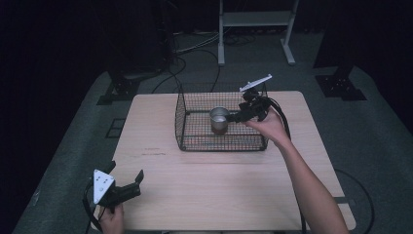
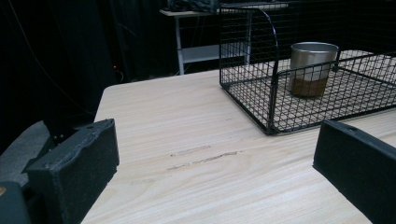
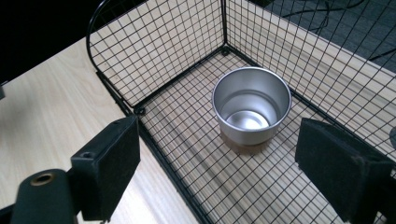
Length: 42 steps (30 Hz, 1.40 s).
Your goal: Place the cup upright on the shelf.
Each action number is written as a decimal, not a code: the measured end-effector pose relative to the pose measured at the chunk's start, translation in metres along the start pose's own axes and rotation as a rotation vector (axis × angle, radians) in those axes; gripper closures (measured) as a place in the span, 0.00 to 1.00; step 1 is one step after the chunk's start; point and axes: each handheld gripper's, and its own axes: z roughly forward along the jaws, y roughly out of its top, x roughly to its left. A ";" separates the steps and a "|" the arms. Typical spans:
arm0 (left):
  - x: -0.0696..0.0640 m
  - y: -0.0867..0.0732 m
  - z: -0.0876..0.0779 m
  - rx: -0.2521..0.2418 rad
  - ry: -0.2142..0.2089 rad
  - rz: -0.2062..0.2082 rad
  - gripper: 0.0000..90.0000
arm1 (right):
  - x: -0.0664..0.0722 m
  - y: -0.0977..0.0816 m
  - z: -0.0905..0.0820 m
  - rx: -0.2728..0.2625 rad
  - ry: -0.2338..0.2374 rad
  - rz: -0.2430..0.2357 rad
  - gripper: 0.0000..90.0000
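Observation:
A steel cup (image 1: 219, 118) with a brown base stands upright on the floor of a black wire basket (image 1: 195, 142) at the middle of the wooden table (image 1: 219, 195). My right gripper (image 1: 234, 117) hovers over the basket's right side, just to the right of the cup. In the right gripper view its jaws stand apart with nothing between them, and the cup (image 3: 251, 108) sits a little ahead inside the basket (image 3: 154, 51). My left gripper (image 1: 125, 170) is open over the table's near left corner. The left gripper view faces the basket (image 2: 271, 93) and the cup (image 2: 312, 67).
The basket's side towards me is a low wall, while its left and far walls rise higher. Bare wood lies between the basket and the table's near edge. Cables and a white stand (image 1: 255, 29) lie on the floor beyond the table.

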 end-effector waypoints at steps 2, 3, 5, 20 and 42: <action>0.000 0.000 0.000 0.000 -0.001 -0.002 0.00 | 0.001 -0.002 -0.004 -0.004 0.000 -0.001 0.15; 0.000 0.000 0.000 -0.001 0.001 -0.004 0.00 | 0.001 -0.003 -0.005 -0.005 0.003 -0.004 0.15; 0.000 0.000 0.000 -0.003 0.001 -0.006 0.00 | 0.003 -0.005 -0.009 -0.009 0.012 -0.009 0.16; 0.000 0.000 0.000 0.001 0.004 0.004 0.00 | 0.013 -0.024 -0.033 -0.054 0.018 -0.047 0.18; -0.001 0.000 0.001 0.001 0.004 0.002 0.00 | 0.013 -0.070 -0.056 -0.078 0.029 -0.048 0.18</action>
